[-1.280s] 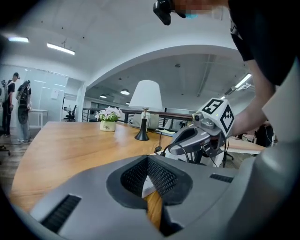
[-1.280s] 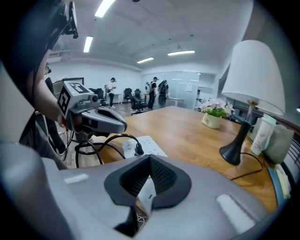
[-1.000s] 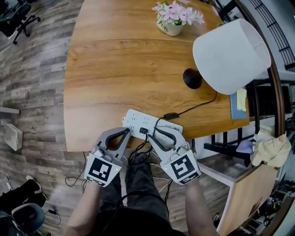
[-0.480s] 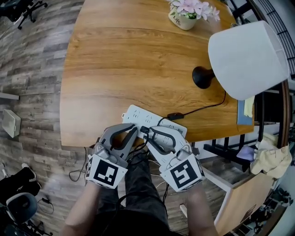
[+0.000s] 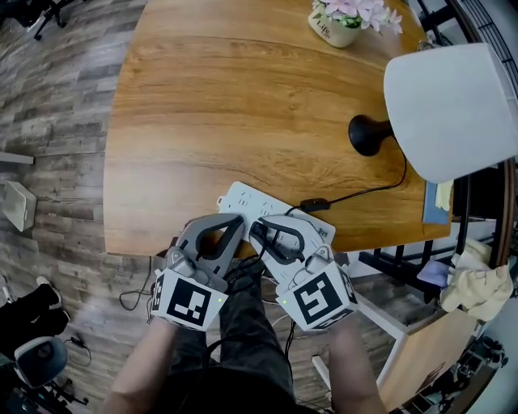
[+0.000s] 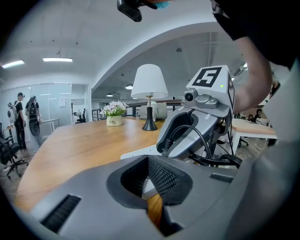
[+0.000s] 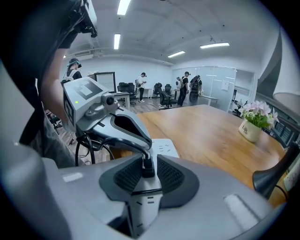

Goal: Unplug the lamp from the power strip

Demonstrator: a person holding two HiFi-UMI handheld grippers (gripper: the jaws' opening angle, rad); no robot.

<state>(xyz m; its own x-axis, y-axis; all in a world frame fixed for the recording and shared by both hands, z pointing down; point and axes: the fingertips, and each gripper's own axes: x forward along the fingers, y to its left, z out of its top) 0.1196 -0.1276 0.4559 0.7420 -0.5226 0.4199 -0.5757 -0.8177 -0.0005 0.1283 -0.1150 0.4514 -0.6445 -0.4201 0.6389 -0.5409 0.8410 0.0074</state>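
A white power strip (image 5: 243,200) lies at the near edge of the wooden table (image 5: 202,121). The lamp (image 5: 457,105) has a white shade and a black base, and stands at the right. Its black cord (image 5: 364,192) runs to a small black plug (image 7: 148,169) that stands on the strip. My right gripper (image 7: 147,174) is shut on that plug, one pad on each side. My left gripper (image 6: 152,180) sits just left of it, shut on the strip's near edge, with the table's edge showing below. In the head view the left gripper (image 5: 236,222) and the right gripper (image 5: 257,229) nearly touch.
A pot of pink flowers (image 5: 344,20) stands at the table's far right. Loose black cables (image 5: 243,271) hang below the table's edge between my arms. A second desk (image 5: 421,340) and a cloth lie to the right, and office chairs (image 5: 32,356) stand on the floor at left.
Both grippers stay at the strip's near edge, the left one drawn a little closer to the right. The head view has drifted, so the lamp sits further right.
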